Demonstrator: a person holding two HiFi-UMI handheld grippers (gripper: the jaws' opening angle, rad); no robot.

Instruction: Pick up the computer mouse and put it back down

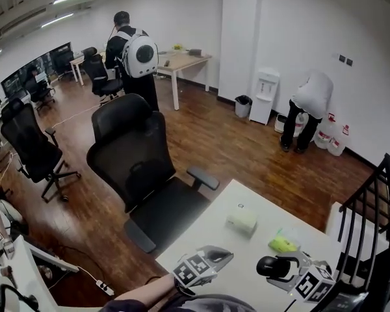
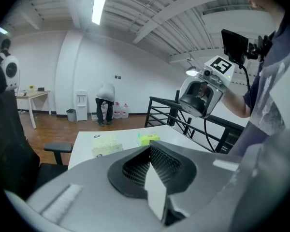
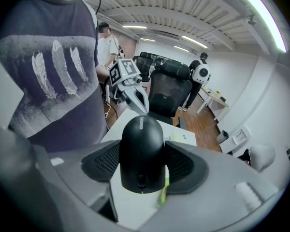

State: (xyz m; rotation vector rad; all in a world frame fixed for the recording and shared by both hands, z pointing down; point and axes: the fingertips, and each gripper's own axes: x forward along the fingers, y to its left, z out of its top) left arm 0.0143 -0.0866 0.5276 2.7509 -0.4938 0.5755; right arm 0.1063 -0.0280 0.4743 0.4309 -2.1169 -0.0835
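The black computer mouse [image 3: 141,151] sits upright between my right gripper's [image 3: 141,164] jaws, and both black pads press on its sides. In the head view that mouse [image 1: 268,266] hangs just above the white table [image 1: 211,236], at its right end, with the right gripper [image 1: 277,269] shut on it. My left gripper [image 1: 225,258] hovers over the table's near edge to the left of the mouse. In its own view the left gripper [image 2: 150,152] has its jaw tips together with nothing between them.
A white box [image 1: 241,220] and a yellow-green packet [image 1: 283,243] lie on the table beyond the grippers. A black office chair [image 1: 143,168] stands at the table's left side. A black stair railing [image 1: 370,220] runs along the right. Two people stand far off across the wooden floor.
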